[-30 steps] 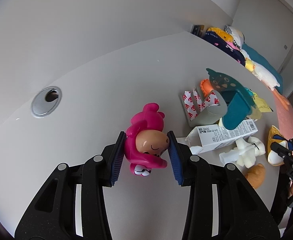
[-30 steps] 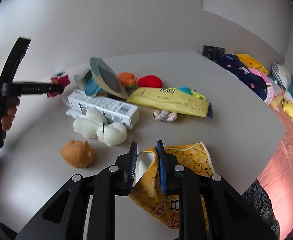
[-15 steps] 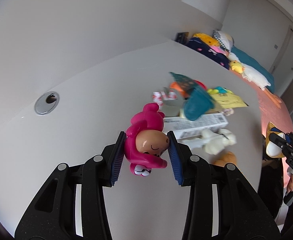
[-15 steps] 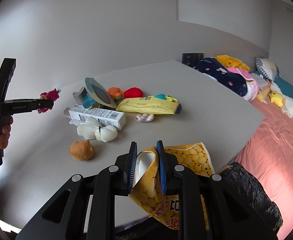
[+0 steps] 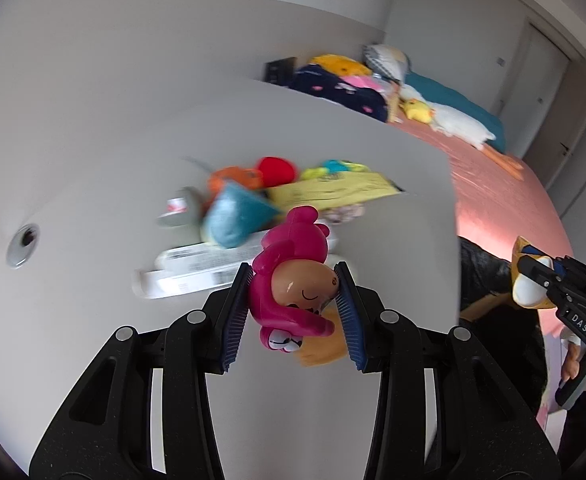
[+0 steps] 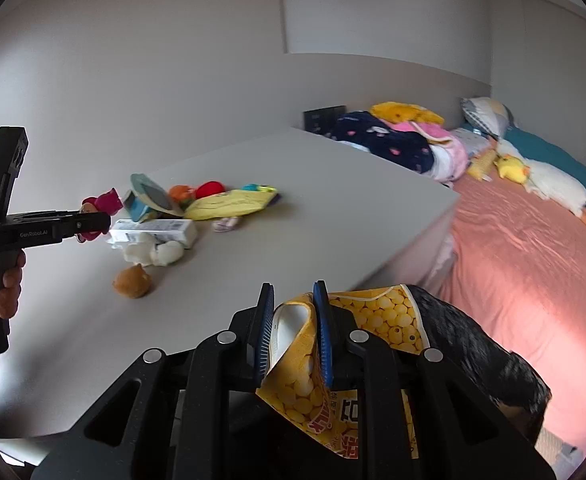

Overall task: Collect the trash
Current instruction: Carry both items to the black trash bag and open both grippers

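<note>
The left gripper (image 5: 295, 312) is shown clamped on a pink figurine (image 5: 293, 276), its blue pads pressed against the toy's two sides and the toy held clear above the grey table (image 5: 93, 208). The right gripper (image 6: 293, 332) is shown closed on a yellow snack bag (image 6: 357, 364), a folded edge of the wrapper being pinched between narrowly set jaws while the rest hangs below and to the right, past the table's near edge and over a dark bag (image 6: 481, 356) beneath. On the table the remaining items are seen: a white carton (image 6: 153, 230), a yellow packet (image 6: 233, 202), white plush pieces (image 6: 153, 252), a brown plush (image 6: 132, 280) and a teal card piece (image 6: 149, 196). A bed with a pink sheet (image 6: 533, 264) lies beyond. Two risks are judged. The thin wrapper, held by one fold only, could slide out if swung, since its weight hangs off to one side. The figurine, which looks like a toy rather than rubbish, could be dropped into the dark bag with the trash if both loads are released together. Compared with the earlier frames, both grips are unchanged, but both hands have been carried away from the clutter toward the table edge; the clutter now appears farther off and blurred in the left view.
</note>
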`<action>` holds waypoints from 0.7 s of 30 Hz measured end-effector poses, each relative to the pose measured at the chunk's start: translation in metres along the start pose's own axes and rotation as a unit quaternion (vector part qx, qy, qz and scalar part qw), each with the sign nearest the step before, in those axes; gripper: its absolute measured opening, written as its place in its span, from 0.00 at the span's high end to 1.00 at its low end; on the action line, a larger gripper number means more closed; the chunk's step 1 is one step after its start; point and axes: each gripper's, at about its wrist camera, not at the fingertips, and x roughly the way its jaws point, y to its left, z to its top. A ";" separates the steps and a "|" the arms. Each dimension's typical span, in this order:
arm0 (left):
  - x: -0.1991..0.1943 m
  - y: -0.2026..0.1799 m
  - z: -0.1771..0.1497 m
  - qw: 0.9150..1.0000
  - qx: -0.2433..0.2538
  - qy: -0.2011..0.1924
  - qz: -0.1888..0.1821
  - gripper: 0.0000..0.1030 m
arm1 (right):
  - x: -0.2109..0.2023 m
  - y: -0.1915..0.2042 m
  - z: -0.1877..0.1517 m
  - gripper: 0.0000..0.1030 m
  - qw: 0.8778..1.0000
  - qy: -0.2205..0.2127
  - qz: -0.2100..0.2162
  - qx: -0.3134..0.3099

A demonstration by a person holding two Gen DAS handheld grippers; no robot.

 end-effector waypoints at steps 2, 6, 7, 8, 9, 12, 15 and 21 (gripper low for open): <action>0.005 -0.016 0.003 1.000 0.012 0.002 -0.013 0.60 | -0.006 -0.009 -0.004 0.79 1.000 -0.001 -0.007 0.009; 0.013 -0.043 0.006 0.999 0.035 0.006 -0.033 0.60 | -0.018 -0.025 -0.011 0.79 0.999 -0.004 -0.021 0.024; 0.015 -0.051 0.007 0.998 0.042 0.008 -0.039 0.60 | -0.022 -0.030 -0.013 0.79 0.999 -0.005 -0.027 0.029; 0.017 -0.057 0.008 0.998 0.047 0.009 -0.044 0.60 | -0.025 -0.033 -0.015 0.79 0.999 -0.005 -0.030 0.031; 0.020 -0.066 0.009 0.997 0.053 0.011 -0.051 0.60 | -0.029 -0.037 -0.017 0.79 0.999 -0.005 -0.036 0.034; 0.027 -0.088 0.011 0.995 0.072 0.016 -0.066 0.60 | -0.040 -0.050 -0.023 0.79 0.998 -0.009 -0.048 0.045; 0.031 -0.112 0.010 0.992 0.095 0.021 -0.079 0.60 | -0.051 -0.063 -0.028 0.79 0.996 -0.013 -0.060 0.058; 0.037 -0.150 0.002 0.985 0.135 0.031 -0.104 0.60 | -0.065 -0.087 -0.039 0.79 0.993 -0.011 -0.082 0.083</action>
